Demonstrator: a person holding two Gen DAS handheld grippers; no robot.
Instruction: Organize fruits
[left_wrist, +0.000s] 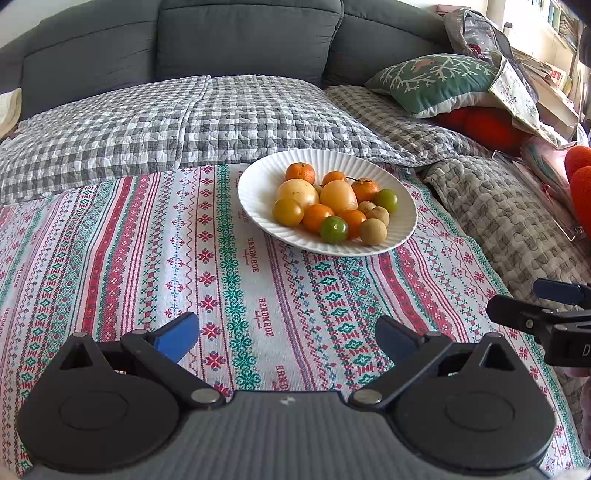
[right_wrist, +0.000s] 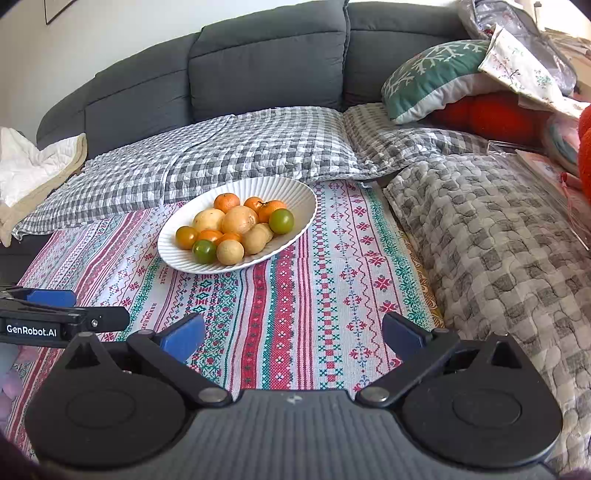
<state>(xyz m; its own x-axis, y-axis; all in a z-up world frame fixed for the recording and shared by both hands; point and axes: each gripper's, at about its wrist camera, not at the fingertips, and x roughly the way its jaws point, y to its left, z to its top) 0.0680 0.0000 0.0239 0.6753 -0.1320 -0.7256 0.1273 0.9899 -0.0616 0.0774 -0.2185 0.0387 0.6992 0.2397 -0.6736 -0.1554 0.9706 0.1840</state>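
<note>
A white ribbed plate (left_wrist: 258, 173) (right_wrist: 295, 192) sits on a patterned cloth (left_wrist: 229, 280) (right_wrist: 295, 295) and holds several fruits: small oranges (left_wrist: 300, 172) (right_wrist: 226, 202), two large yellow fruits (left_wrist: 338, 195) (right_wrist: 239, 219), green ones (left_wrist: 333, 229) (right_wrist: 281, 220) and tan round ones (left_wrist: 372, 231) (right_wrist: 229, 252). My left gripper (left_wrist: 287, 338) is open and empty, low over the cloth, short of the plate. My right gripper (right_wrist: 293, 338) is open and empty, to the right of the left one; it shows at the right edge of the left wrist view (left_wrist: 535, 314).
A grey sofa (left_wrist: 240, 40) (right_wrist: 266, 59) stands behind, covered with checked quilts (left_wrist: 166, 122) (right_wrist: 498, 240). A green cushion (left_wrist: 436, 79) (right_wrist: 432, 74), red cushions (left_wrist: 484, 125) and bags pile at the right. A white cloth (right_wrist: 26, 166) lies at the left.
</note>
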